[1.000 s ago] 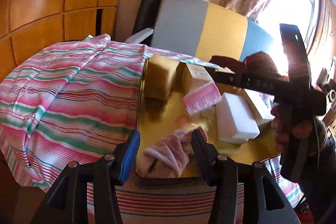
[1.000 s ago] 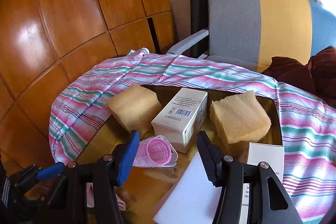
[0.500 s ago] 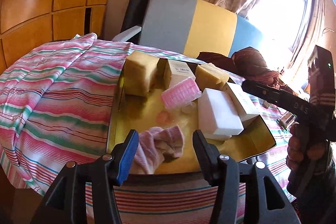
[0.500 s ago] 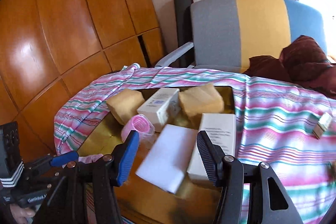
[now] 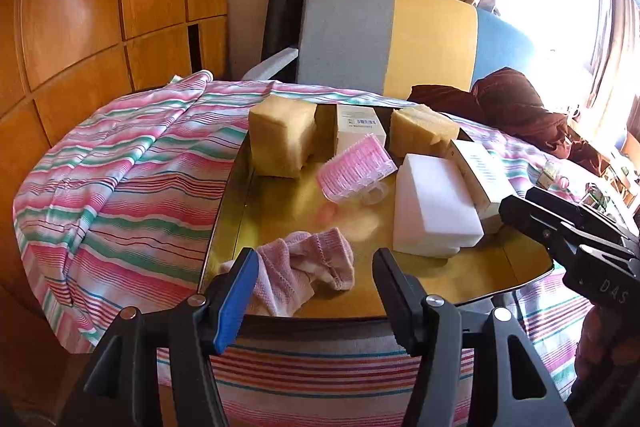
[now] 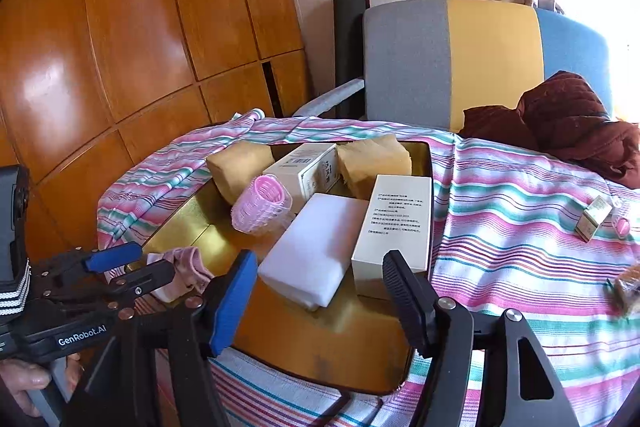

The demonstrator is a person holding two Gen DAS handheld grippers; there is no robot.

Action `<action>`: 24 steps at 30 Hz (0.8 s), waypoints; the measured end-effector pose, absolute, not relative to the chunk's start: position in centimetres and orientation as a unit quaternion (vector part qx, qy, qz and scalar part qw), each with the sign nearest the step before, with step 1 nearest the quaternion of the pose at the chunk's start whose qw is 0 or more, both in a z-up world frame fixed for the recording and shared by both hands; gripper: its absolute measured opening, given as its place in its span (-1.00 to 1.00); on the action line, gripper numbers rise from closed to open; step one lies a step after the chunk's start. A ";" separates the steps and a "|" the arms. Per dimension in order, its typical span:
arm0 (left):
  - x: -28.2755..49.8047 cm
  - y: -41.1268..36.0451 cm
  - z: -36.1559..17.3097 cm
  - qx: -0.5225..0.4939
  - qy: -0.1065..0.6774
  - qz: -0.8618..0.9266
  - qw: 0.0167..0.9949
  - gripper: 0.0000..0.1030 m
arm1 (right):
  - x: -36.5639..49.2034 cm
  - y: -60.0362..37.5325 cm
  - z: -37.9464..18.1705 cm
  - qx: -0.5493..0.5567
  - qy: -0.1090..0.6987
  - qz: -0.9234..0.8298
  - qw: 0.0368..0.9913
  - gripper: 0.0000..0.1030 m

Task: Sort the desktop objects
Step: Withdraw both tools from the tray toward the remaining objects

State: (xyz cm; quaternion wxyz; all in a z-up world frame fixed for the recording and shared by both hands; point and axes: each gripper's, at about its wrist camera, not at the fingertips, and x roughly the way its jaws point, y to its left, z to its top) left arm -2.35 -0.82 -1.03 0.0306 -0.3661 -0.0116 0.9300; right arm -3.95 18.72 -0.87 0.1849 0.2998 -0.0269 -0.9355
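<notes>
Both hand-held grippers held wide apart, nothing gripped.
Left hand-held gripper (image 5: 312, 279) is framed around the pink sock (image 5: 306, 269) at lower centre; right hand-held gripper (image 6: 320, 287) is poised before the white sponge (image 6: 316, 247) on the gold tray (image 6: 320, 351).

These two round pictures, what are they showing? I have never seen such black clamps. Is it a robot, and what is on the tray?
It is no robot. A person holds two clamp-like tools, each with a camera looking along its fingers. One picture comes from the left gripper, the other from the right gripper. Both are open and hold nothing. On the gold tray lie two yellow sponges, a white block, two boxes, a pink roller and a pink sock.
</notes>
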 end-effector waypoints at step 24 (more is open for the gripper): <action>-1.7 10.9 0.6 -0.367 0.057 0.913 0.170 0.18 | -1.3 34.9 -4.3 0.300 -0.137 -0.944 0.003 0.59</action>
